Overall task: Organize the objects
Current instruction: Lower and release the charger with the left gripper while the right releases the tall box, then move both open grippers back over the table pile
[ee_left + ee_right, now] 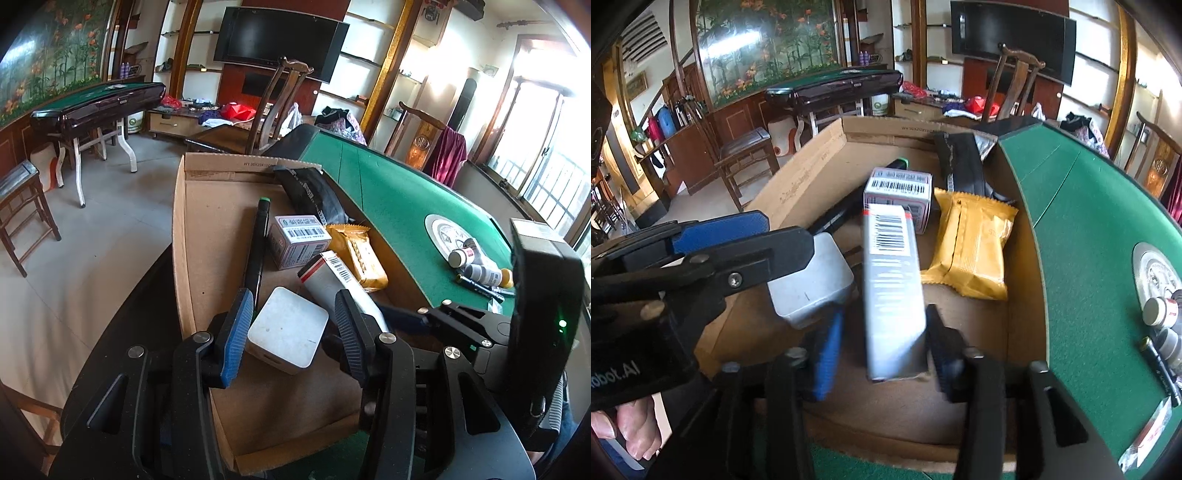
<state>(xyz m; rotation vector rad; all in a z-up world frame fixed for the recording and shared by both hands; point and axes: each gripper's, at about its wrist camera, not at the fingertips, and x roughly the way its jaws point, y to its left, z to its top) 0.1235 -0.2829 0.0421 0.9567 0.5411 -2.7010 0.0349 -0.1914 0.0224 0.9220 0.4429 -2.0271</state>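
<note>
Left hand-held gripper [286,332] clamps white adapter [288,330] over cardboard box [179,236] (on green bench [399,192]); right hand-held gripper [882,350] spread around grey carton [892,291], pads clear.

Cardboard box [179,236]: one, on my tabletop [399,199].
White square block [287,330]: one.
Long grey carton [892,288]: one.
Small barcoded carton [297,240]: one.
Yellow packet [969,247]: one.
Black pen with green end [258,240]: one.
Folded black rubber tube [314,192]: one.
Small bottles out on the felt [476,264]: I count three at least, bunched together.
Dark pen beside them [484,290]: one.
Grippers in my hands: two, left gripper [288,328] and right gripper [882,354].
</note>
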